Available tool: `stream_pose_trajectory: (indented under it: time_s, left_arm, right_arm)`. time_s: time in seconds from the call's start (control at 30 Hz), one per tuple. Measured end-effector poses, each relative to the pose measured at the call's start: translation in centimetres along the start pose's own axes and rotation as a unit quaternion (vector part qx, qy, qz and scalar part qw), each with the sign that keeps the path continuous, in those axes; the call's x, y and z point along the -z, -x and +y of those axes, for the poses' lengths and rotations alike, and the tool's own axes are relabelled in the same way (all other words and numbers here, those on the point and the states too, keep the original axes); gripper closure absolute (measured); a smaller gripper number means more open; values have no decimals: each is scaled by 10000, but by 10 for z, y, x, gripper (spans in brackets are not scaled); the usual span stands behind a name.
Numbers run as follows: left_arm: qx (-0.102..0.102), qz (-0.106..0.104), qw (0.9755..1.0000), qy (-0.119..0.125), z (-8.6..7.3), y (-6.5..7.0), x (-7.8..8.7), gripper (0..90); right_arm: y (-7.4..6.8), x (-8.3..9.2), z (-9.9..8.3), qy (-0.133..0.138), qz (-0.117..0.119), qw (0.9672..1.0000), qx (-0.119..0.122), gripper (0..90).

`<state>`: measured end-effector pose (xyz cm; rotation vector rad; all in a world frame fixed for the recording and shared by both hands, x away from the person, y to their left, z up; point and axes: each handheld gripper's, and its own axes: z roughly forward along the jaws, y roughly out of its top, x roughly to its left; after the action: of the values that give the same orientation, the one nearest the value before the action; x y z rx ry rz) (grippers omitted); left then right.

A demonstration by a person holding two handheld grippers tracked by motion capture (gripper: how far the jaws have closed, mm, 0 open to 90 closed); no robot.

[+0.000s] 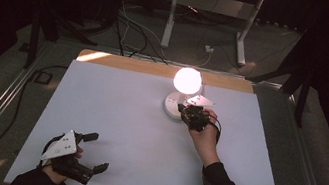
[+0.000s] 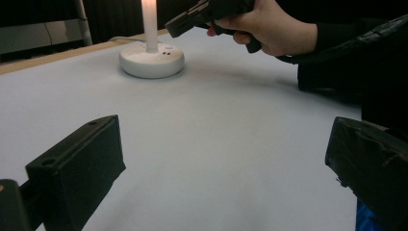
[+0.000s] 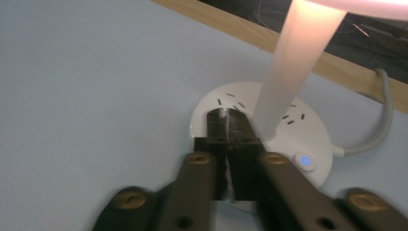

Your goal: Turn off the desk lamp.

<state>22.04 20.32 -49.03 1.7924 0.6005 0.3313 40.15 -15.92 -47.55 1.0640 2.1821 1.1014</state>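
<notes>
Right gripper (image 3: 230,126) is pinched shut, empty, tips over the lamp (image 1: 184,92) base at the table's far side. Left gripper (image 1: 90,152) gapes open near the front edge. The lamp looks rigid with a weighty base and slim stem; take the stem low. White table (image 1: 123,116), wooden far edge, dark room, cables on floor.

The right tool (image 3: 230,126), jaws pressed together, rests on the white lamp base (image 3: 211,108) at frame centre, beside the glowing stem (image 3: 293,62); a blue-lit button (image 3: 305,161) sits lower right.
</notes>
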Motion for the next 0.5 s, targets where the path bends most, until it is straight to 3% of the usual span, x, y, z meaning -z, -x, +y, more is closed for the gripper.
stream_pose_trajectory:
  time_s: [0.5]
  left_arm:
    - [8,5,10000,1,0,0,0,6]
  right_arm:
    - [-3,-25,-5,-223,-123,9997,1,898]
